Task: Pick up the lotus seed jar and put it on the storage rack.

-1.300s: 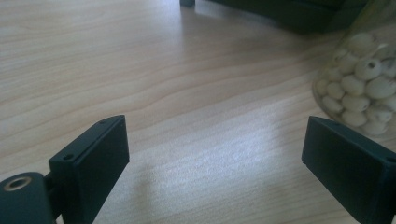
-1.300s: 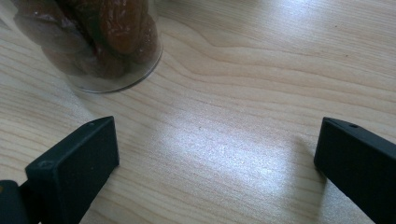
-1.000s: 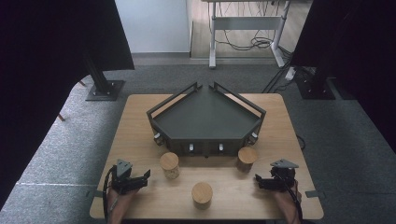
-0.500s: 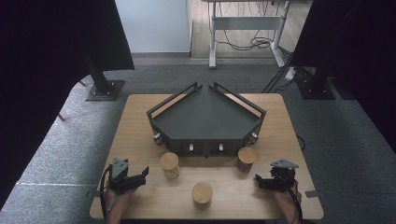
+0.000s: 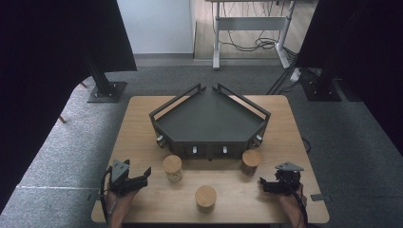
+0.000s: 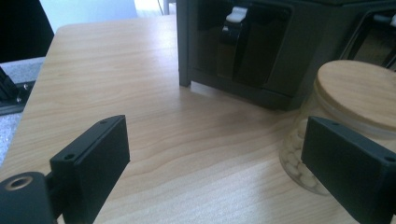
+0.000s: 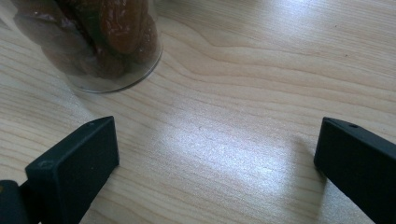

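Three glass jars with wooden lids stand on the wooden table (image 5: pixel 142 133) in front of a dark five-sided tray (image 5: pixel 209 121). The left jar (image 5: pixel 172 167) holds pale pieces, the right jar (image 5: pixel 251 161) brown ones, and the middle jar (image 5: pixel 206 198) stands nearest the front edge. My left gripper (image 5: pixel 145 175) lies low at the front left, open and pointing right at the left jar (image 6: pixel 359 93), which sits just beyond its right jaw. My right gripper (image 5: pixel 262 184) rests open at the front right, with the brown-filled jar (image 7: pixel 102 42) ahead of its left jaw. Neither gripper holds anything.
The tray's dark front wall with its latches (image 6: pixel 238 37) rises close behind the left jar. Bare tabletop lies between both pairs of jaws. Around the table are grey carpet, black stands (image 5: pixel 107 88) and a desk frame with cables (image 5: pixel 252 28) at the back.
My left gripper has shifted a little and turned more to the right, toward the left jar. The right gripper and the jars have not moved.
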### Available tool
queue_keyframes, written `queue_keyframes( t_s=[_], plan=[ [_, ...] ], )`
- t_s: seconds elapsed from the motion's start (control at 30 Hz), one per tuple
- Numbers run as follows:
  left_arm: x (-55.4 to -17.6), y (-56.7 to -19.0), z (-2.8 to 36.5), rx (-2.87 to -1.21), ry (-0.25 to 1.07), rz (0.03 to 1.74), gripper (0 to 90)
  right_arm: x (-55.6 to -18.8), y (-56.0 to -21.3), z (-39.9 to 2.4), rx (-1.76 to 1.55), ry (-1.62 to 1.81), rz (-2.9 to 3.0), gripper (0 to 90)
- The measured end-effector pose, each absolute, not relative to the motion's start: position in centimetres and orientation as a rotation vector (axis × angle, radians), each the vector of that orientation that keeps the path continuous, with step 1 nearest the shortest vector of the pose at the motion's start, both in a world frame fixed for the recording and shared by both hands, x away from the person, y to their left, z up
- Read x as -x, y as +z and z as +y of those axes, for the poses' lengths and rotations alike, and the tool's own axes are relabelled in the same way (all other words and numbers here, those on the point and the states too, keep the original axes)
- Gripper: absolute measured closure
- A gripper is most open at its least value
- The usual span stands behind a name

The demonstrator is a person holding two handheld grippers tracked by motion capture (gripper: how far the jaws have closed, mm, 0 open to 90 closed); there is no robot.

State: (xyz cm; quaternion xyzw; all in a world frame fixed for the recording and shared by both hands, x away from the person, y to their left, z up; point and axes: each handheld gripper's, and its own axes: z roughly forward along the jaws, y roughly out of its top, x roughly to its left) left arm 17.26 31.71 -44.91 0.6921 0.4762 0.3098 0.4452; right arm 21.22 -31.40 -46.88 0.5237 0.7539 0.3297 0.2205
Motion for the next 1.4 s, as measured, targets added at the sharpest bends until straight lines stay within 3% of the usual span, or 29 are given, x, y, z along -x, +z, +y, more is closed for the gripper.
queue_keyframes(
  t_s=[1.4],
  plan=[
    [-16.86, -44.03, 30.88, -1.649, 0.743, 1.058, 7.3, -21.18, -46.89, -31.31, -1.452, 0.91, 2.08, 0.0]
  ],
)
